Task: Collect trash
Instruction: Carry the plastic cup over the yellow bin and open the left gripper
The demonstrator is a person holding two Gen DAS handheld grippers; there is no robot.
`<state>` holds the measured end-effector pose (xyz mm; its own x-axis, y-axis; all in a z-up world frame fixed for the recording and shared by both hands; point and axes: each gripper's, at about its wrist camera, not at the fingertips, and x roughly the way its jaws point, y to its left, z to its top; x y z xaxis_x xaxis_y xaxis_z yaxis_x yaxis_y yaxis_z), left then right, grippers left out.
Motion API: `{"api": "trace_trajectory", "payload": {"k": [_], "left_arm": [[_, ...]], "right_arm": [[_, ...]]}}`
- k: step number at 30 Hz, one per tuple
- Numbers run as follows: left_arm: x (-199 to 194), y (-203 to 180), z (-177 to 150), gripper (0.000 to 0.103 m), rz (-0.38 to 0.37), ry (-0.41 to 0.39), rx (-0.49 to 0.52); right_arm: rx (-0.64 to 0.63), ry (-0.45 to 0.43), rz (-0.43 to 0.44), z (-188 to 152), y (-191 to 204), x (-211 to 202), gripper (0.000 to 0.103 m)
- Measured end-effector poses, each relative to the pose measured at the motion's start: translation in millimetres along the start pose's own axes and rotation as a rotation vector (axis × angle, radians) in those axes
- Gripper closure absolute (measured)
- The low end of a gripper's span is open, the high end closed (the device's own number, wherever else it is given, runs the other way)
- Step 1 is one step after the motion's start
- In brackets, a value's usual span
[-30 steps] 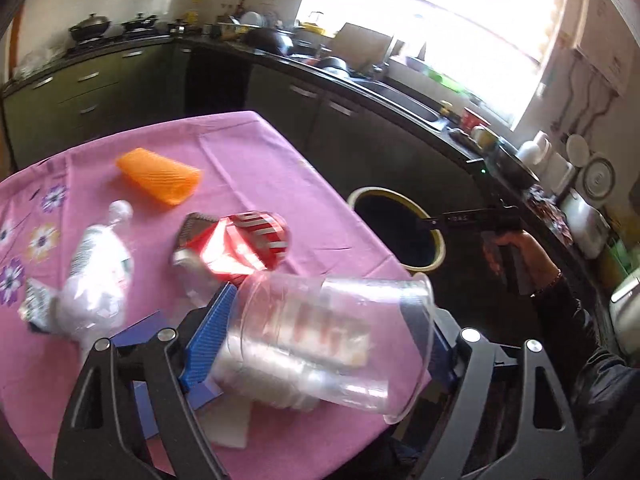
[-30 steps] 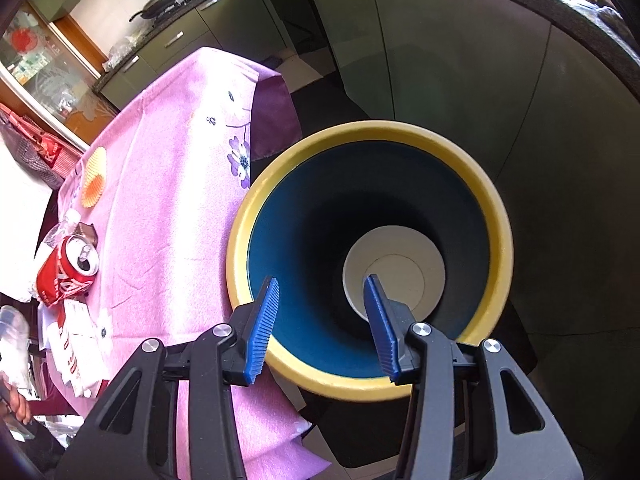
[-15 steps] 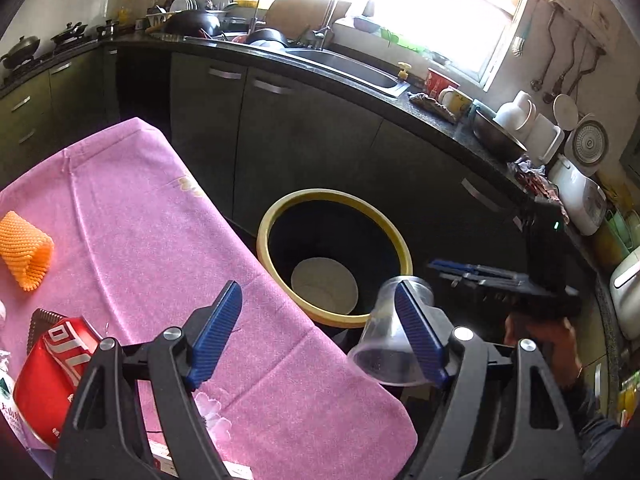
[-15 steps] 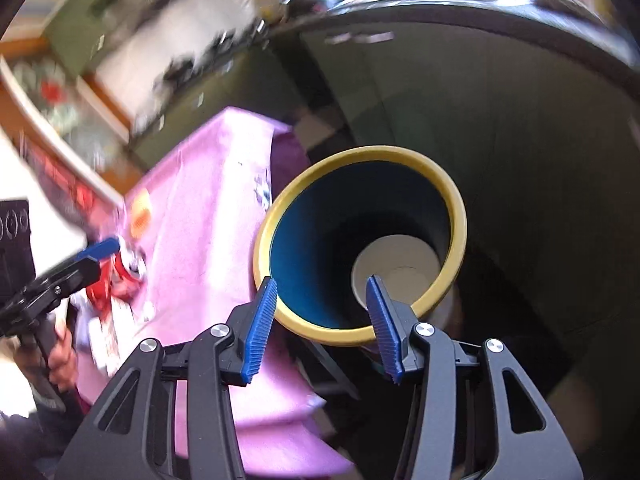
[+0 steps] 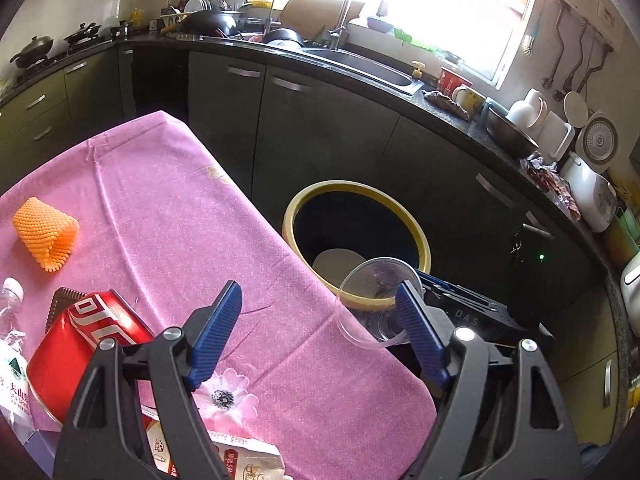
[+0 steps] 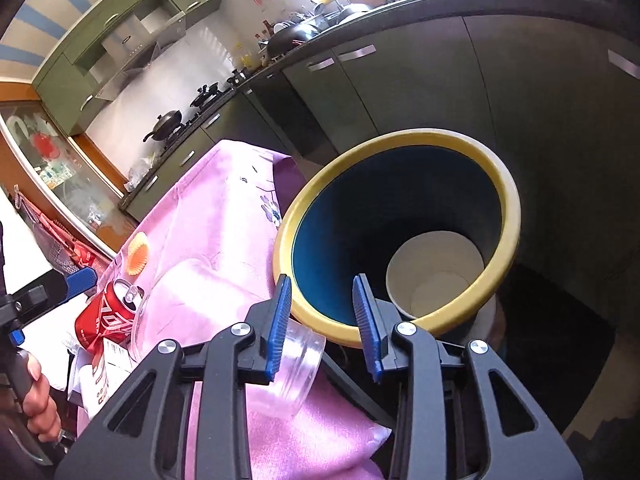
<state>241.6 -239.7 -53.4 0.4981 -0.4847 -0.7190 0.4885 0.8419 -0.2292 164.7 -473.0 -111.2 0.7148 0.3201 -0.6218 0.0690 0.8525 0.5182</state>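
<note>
My left gripper (image 5: 320, 292) stands open over the pink table's corner, nothing pressed between its pads. A clear plastic cup (image 5: 376, 304) hangs tilted at its right fingertip, between the table edge and the yellow-rimmed bin (image 5: 356, 186). In the right wrist view the same cup (image 6: 224, 312) lies on its side, base just outside the left finger of my right gripper (image 6: 322, 280). That gripper's jaws are closing with nothing between them, in front of the bin (image 6: 400, 138). A white paper cup (image 6: 436, 264) lies in the bin's bottom.
On the pink cloth (image 5: 172, 208) lie a crushed red can (image 5: 80, 340), an orange foam net (image 5: 46, 234), a small plastic bottle (image 5: 10, 360) and a printed wrapper (image 5: 240, 456). Dark kitchen cabinets (image 5: 320, 128) stand close behind the bin. A hand (image 6: 36, 400) holds the left gripper's handle.
A second ago my left gripper was shut on the clear cup over the table. It swung toward the bin and the cup left its jaws. My right gripper rolled and its jaws narrowed.
</note>
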Motion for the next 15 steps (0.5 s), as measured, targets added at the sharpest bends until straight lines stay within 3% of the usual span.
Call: {"api": "trace_trajectory", "payload": {"k": [3,5,9,11,12,14,15], "left_arm": [[2,-6,-2,0.028,-0.038,0.010,0.029],[7,-23,-7,0.025,-0.082,0.039,0.130],[18,-56,-20,0.025,-0.070,0.062,0.362],[23,-62,-22,0.026,-0.083,0.067,0.407],[26,-63,-23,0.029,-0.090,0.078,0.420],[34,-64,-25,0.048,-0.096,0.105,0.443],[37,-64,-26,0.053,-0.107,0.122,0.445]], "right_arm": [[-0.012,-0.005,0.004,0,6,-2,0.069],[-0.016,-0.003,0.016,-2,7,-5,0.069],[-0.030,0.014,0.022,-1,6,-5,0.069],[-0.040,0.025,0.024,0,4,-5,0.069],[-0.041,0.030,0.028,1,3,-5,0.069],[-0.048,0.045,0.032,2,2,-4,0.069],[-0.047,0.050,0.036,4,1,-3,0.069]]}}
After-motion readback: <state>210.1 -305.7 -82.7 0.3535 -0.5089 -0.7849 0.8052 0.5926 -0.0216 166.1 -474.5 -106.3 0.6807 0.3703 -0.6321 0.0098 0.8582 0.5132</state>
